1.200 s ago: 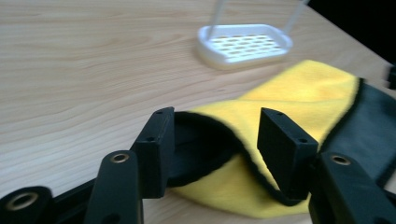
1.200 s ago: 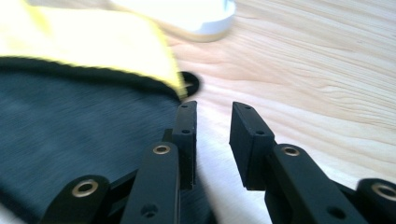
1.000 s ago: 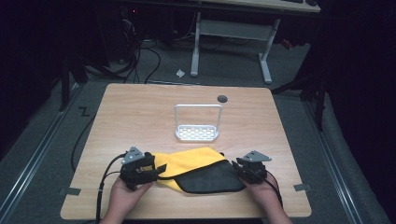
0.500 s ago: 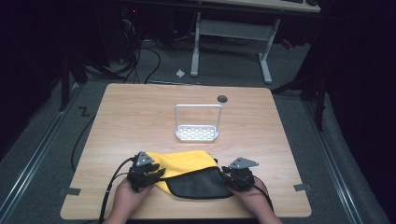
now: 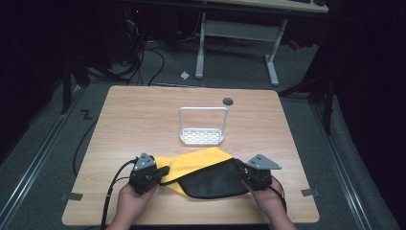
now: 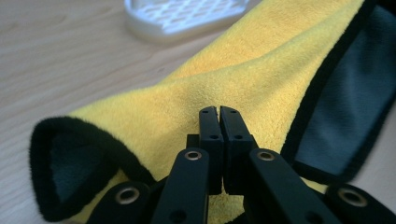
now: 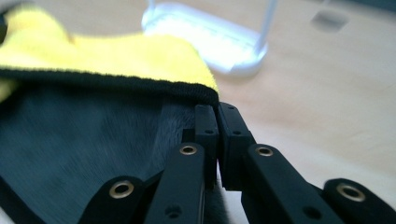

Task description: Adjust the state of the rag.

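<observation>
Yellow plush cloth with black trim and a dark grey reverse (image 5: pixel 203 170): one piece, lying at the near edge of the light wooden table (image 5: pixel 143 115), between the person's two hands. Its yellow face shows toward the far side; the grey face is turned up along the near side and on the right. In the left gripper view the left end of the cloth (image 6: pixel 261 88) rises in a soft fold, its black-edged corner curled over so the grey side shows inside.

Left gripper (image 5: pixel 163 171): black, two-jaw, held in the person's left hand (image 5: pixel 131 203) at the cloth's left end. Jaws have just been closing and now meet, with the yellow pile bunched against and beneath them; clamped on the cloth's left end.

Right gripper (image 5: pixel 240 168): black, two-jaw, grey three-cornered plate on top, held in the right hand (image 5: pixel 268 201) at the cloth's right end. Jaws have just been closing and stand pressed together at the black-trimmed corner (image 7: pixel 205 95), pinching it.

White plastic rack with a perforated base and a tall wire-like handle (image 5: pixel 202 125): upright, mid-table, just beyond the cloth's far edge, apart from both grippers.

Dark round grommet hole (image 5: pixel 228 101): in the tabletop, beyond the rack, toward the far edge.
</observation>
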A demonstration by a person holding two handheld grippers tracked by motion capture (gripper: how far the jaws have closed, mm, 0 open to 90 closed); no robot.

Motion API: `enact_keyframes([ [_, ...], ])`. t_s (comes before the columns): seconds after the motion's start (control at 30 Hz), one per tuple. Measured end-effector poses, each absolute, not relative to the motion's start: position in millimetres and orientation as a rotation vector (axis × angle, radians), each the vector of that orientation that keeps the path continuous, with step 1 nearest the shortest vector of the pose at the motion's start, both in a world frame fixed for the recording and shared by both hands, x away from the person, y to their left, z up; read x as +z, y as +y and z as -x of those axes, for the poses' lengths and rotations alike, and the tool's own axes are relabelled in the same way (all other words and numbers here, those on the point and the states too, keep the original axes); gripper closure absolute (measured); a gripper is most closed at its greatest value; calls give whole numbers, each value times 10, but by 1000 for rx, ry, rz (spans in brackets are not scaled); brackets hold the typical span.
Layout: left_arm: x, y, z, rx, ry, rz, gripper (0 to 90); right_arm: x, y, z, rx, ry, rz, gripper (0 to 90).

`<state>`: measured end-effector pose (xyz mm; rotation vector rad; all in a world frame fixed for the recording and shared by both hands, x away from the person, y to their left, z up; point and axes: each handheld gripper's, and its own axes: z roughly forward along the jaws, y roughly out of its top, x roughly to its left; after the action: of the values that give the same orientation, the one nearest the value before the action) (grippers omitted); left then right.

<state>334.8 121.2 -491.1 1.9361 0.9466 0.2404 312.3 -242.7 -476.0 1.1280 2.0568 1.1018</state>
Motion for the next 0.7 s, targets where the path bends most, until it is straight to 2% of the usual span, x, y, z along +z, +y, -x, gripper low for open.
enact_keyframes([
  [0.17,-4715,1252,-3311,257,904,-1881,888,-4530,-2521,-3053,1101,1970,-1079,868],
  [0.23,-4725,1316,-3355,276,939,-1873,889,-4585,-2545,-3078,1083,1976,-1097,863],
  [0.27,-4738,1345,-3374,284,955,-1874,890,-4641,-2554,-3096,1047,1963,-1111,892],
  [0.33,-4770,1469,-3436,231,1006,-1827,890,-4688,-2588,-3128,1022,1953,-1124,886],
  [0.43,-4798,1559,-3507,236,1039,-1811,887,-4732,-2676,-3193,1053,1951,-1202,857],
  [0.63,-5036,1618,-3643,224,1115,-1865,885,-4923,-2743,-3256,1003,2000,-1295,686],
  [0.7,-5115,1636,-3672,210,1138,-1888,883,-4943,-2774,-3239,1033,2006,-1316,662],
])
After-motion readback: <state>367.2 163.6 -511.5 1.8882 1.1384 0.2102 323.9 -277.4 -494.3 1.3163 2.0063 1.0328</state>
